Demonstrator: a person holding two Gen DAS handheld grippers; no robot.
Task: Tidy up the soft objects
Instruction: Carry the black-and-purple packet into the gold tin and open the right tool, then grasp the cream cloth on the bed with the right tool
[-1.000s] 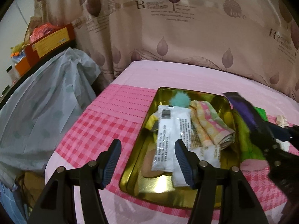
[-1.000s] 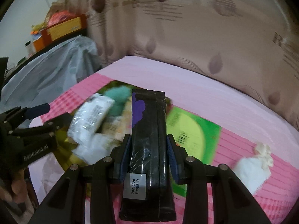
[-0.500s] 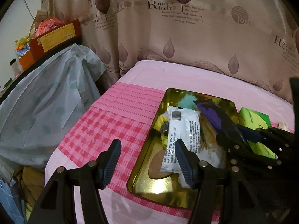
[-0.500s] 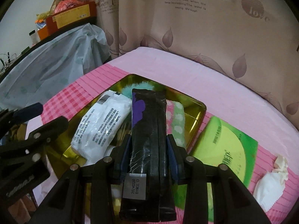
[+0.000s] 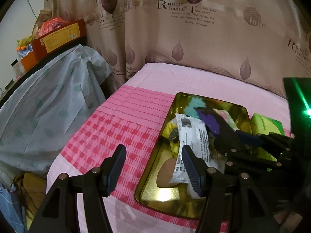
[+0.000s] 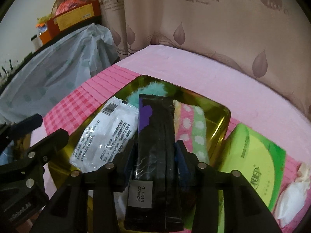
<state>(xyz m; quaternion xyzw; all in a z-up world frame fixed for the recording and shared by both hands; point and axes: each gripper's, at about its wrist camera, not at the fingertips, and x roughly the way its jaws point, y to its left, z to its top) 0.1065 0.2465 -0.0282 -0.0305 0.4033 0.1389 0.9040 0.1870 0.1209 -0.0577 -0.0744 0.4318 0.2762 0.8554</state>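
A long black packet with a purple patch [image 6: 155, 145] lies over the gold tray [image 6: 227, 116], its far end on the teal pom-pom [image 6: 153, 89]. My right gripper [image 6: 155, 143] straddles the packet. Its jaws are opening, and thin gaps show between the pads and the packet's sides. In the tray also lie a white sachet [image 6: 105, 134] and a pink-and-green dotted towel [image 6: 192, 128]. My left gripper [image 5: 153, 151] stands open and empty over the tray's left rim [image 5: 155, 174]. The left wrist view shows the right gripper [image 5: 233, 136] with the packet [image 5: 211, 122].
A green tissue pack [image 6: 252, 155] and a white cloth pouch [image 6: 289, 196] lie on the pink checked cloth right of the tray. A curtain hangs behind the bed. At the left is a plastic-covered heap [image 5: 48, 112], with boxes on a shelf above it.
My right gripper has carried the black packet leftward and down over the tray, and its fingers have spread slightly off the packet. The left gripper has stayed put.
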